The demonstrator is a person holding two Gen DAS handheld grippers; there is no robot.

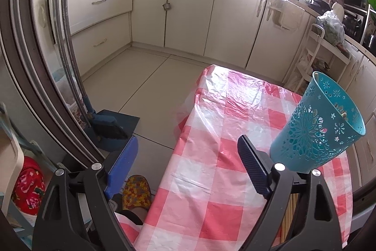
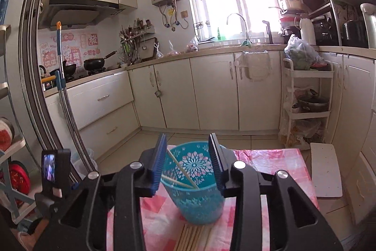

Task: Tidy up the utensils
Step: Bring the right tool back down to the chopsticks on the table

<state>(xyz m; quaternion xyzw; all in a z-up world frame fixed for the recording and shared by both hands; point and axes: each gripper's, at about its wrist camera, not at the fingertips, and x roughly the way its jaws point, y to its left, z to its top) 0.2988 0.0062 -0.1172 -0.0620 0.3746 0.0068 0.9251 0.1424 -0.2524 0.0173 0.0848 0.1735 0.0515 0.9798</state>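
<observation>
A turquoise perforated cup (image 2: 197,194) stands on the table with the pink checked cloth (image 2: 270,161), and two pale chopsticks (image 2: 183,171) lean inside it. My right gripper (image 2: 188,137) hovers just over the cup's rim, open, with nothing between its pads. A bundle of wooden chopsticks (image 2: 192,239) lies on the cloth in front of the cup. In the left wrist view the cup (image 1: 317,124) is to the right of my left gripper (image 1: 188,140). That gripper is wide open and empty over the table's left edge (image 1: 178,157). The chopstick bundle (image 1: 290,215) shows behind its right finger.
A broom and blue dustpan (image 1: 110,126) lean by the door frame to the left of the table. A patterned slipper (image 1: 137,192) lies on the floor below. A white rolling cart (image 2: 305,95) and a white board (image 2: 325,171) stand to the table's right. Cabinets line the far walls.
</observation>
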